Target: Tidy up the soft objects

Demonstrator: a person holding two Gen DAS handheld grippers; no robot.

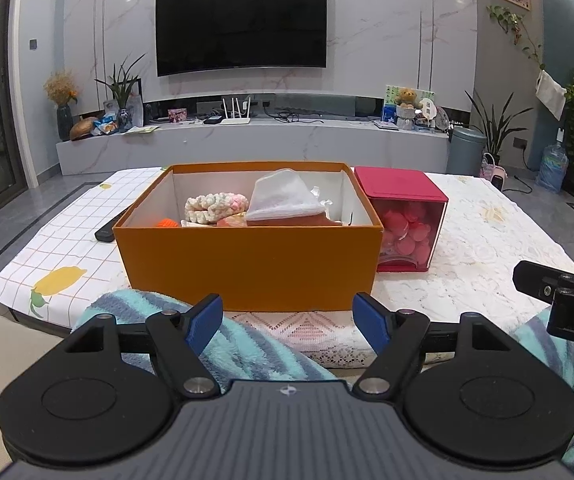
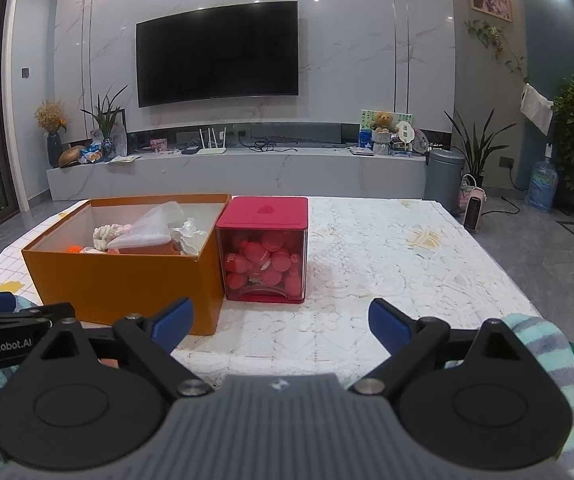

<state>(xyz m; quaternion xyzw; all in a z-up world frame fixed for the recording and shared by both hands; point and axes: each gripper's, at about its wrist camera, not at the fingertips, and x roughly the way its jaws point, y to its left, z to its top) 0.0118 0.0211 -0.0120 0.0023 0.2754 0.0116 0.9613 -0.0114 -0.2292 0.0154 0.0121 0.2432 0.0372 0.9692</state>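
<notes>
Left wrist view shows the orange box (image 1: 247, 264) on the table (image 1: 487, 248) already holding soft things: a knitted piece (image 1: 213, 206), a small orange bit (image 1: 167, 223) and a clear bag (image 1: 285, 196). I think most of the tidying is done. No loose soft thing lies on the table. Both the left gripper (image 1: 287, 318) and the right gripper (image 2: 283, 322) hang wide apart, holding nothing, near the table's near edge. A red jar (image 2: 265, 258) sits touching the box's right side. A dark remote (image 1: 107, 230) lies left of the box. Nothing blocks the way
</notes>
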